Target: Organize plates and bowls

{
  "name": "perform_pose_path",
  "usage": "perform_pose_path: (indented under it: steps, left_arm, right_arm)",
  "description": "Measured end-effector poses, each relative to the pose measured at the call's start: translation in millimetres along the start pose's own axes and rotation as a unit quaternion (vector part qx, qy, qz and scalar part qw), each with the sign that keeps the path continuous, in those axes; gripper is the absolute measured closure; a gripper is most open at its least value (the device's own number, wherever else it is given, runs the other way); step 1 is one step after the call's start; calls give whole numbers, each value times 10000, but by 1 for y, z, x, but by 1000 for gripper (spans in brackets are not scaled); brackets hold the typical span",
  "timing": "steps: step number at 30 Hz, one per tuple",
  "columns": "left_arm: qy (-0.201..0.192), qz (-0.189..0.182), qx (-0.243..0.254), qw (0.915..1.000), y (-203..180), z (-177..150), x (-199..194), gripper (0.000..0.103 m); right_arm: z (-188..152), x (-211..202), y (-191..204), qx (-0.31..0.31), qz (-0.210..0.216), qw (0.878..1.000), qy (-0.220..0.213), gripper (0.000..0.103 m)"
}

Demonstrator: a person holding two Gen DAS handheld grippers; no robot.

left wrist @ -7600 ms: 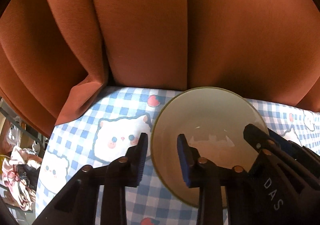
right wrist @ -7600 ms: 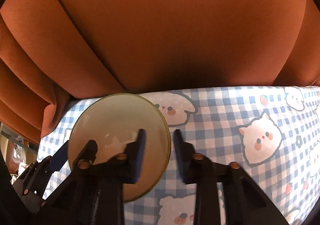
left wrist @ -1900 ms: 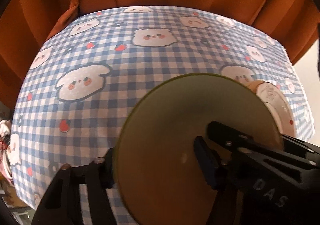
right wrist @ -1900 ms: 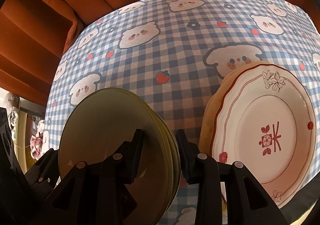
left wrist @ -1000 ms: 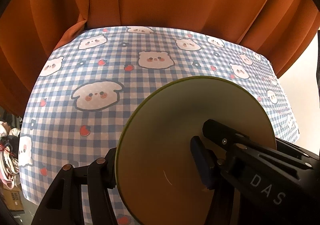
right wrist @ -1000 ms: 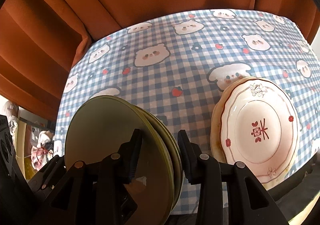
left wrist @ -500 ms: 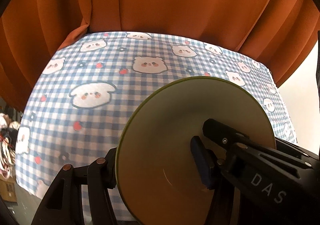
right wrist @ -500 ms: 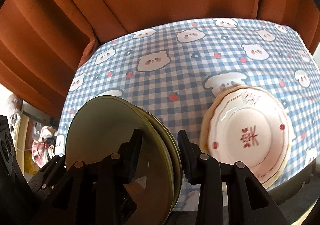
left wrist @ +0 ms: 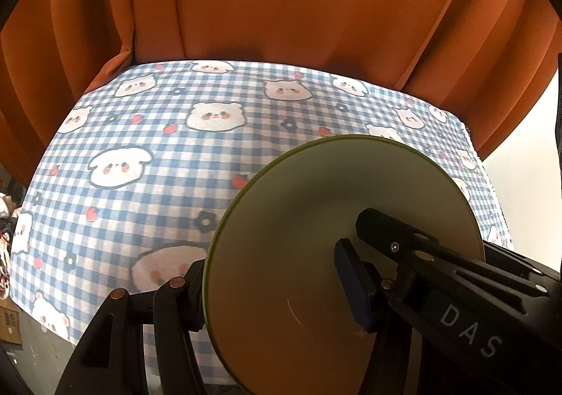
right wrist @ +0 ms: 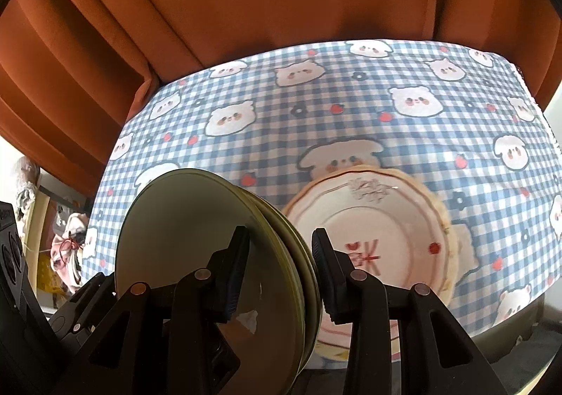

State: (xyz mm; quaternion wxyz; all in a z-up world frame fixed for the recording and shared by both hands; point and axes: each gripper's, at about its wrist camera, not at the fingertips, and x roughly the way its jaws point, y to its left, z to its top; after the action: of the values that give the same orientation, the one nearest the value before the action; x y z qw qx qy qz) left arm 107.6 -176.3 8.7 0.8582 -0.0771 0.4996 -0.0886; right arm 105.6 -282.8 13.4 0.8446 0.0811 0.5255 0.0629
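Right wrist view: both the right gripper point(right wrist: 281, 254) and the left gripper point(left wrist: 274, 286) keep pinching the stacked olive-green round bowls point(right wrist: 210, 237), now lifted farther back, lower left of the red-patterned white plate point(right wrist: 379, 237) on the checked tablecloth point(right wrist: 316, 121); placement remains.

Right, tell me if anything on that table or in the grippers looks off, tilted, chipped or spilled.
Nothing looks spilled or visibly broken. The green bowls are held on edge between both grippers, clear of the table, not lying flat. The white floral plate sits on another plate close to the table's near edge; it shows blurred, so chips cannot be ruled out.
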Motion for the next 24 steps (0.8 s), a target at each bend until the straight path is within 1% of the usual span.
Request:
perform_pose_path:
  steps: [8,13,18,24]
  left_arm:
    - [-3,-10,-49,10000,-38,-1,13,42]
    - [45,-22,-86,10000,-55,-3,22,42]
    - [167,-1,-116,9998,-65,-6,35,42]
    - [439,67,-132,9989,-72,-10,51,42]
  right_arm:
    - [6,-6,-39,-14,-18,10000,-12,62]
    - [7,-5,-60,-8,-26,10000,25,62]
    - [7,-1,-77,18,-43,9999,103,62]
    - [5,13,-92,112,-22,9994,329,62]
